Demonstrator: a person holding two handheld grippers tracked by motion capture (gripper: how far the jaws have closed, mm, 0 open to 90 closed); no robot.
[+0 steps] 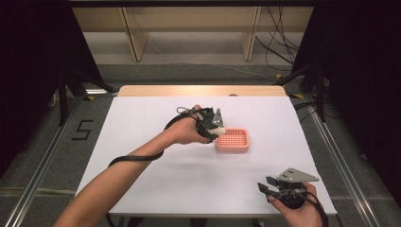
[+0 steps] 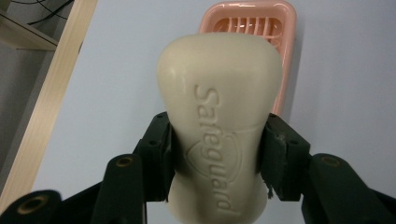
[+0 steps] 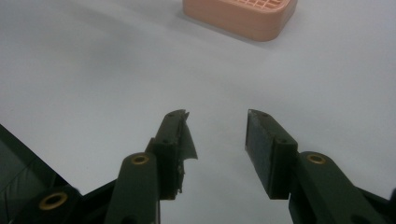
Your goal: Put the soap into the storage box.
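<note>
Soap bar (image 2: 219, 135), long axis along the jaws, I grasp in my left gripper (image 1: 213, 126) just over the near-left edge of the pink soap dish (image 1: 233, 140); my right gripper (image 1: 270, 185), released, waits well apart from the dish

the soap bar (image 2: 219, 126) is cream, with raised lettering on its face. beyond the soap, the dish (image 2: 285, 28) is salmon pink with a slatted grid. the table (image 1: 156, 170) is white.

The right gripper (image 3: 217, 123) hangs over the white table surface (image 3: 93, 70), its two black jaws parted with nothing between them. A pink plastic slatted soap dish (image 3: 243, 16) sits well beyond them.
</note>
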